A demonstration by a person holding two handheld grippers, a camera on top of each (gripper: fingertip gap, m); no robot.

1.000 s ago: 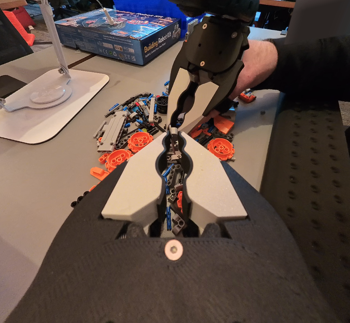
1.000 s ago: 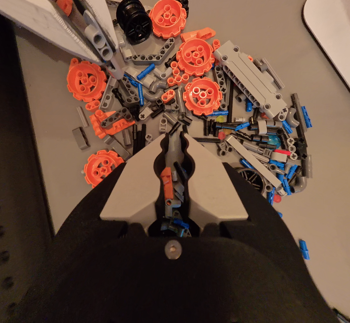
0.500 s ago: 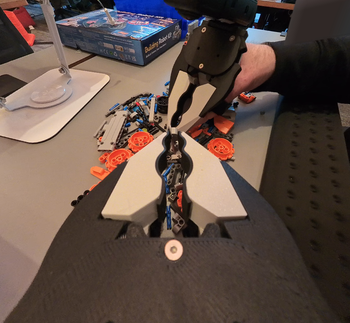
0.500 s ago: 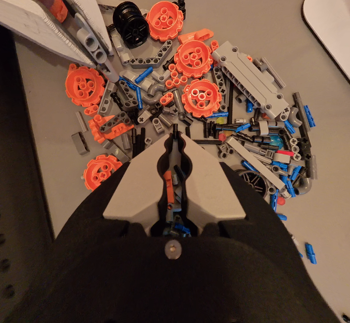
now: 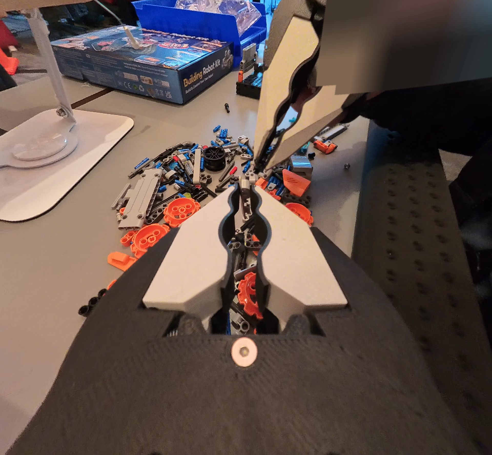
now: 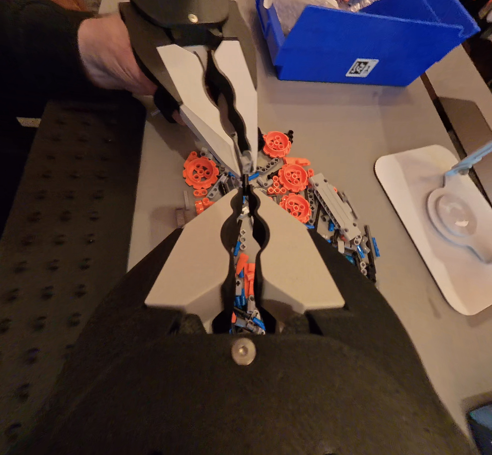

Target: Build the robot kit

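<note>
- Both grippers lifted off the pile since a second ago; right gripper (image 6: 245, 189) was nose-down over the parts, now it is raised and faces the left gripper (image 5: 244, 185) tip to tip above the pile (image 5: 202, 175)
- Left gripper: jaws nearly closed, pinching a small grey connector (image 5: 245, 197) upright at the tips
- Right gripper: jaws nearly closed on a thin black pin (image 6: 245, 182), its end poking out toward the connector; the two parts are just apart or barely touching, cannot tell which
- Risk, my read: pin is held by a sliver of its length, so any off-axis push will likely twist it in the fingers or pop it out into the pile
- Risk: the connector could rotate in the left grip under push force; its hole is hard to make out from either view, so alignment is close to blind
- Risk: both tips hang low over the pile, so a dropped pin would vanish among similar black bits
- Around, big to small: black perforated mat (image 6: 66, 202) along the table edge, grey table (image 5: 53, 255), white lamp base (image 6: 439, 215), blue bin (image 6: 372, 42) with plastic bags, blue kit box (image 5: 146, 69)
- Smaller: long grey beam (image 5: 141, 199), orange gear wheels (image 6: 294, 175), black wheel (image 5: 213, 158), scattered blue pins
- Nothing sits between the tips; a sleeve and a hand (image 6: 106, 53) behind the left gripper crowd that side
</note>
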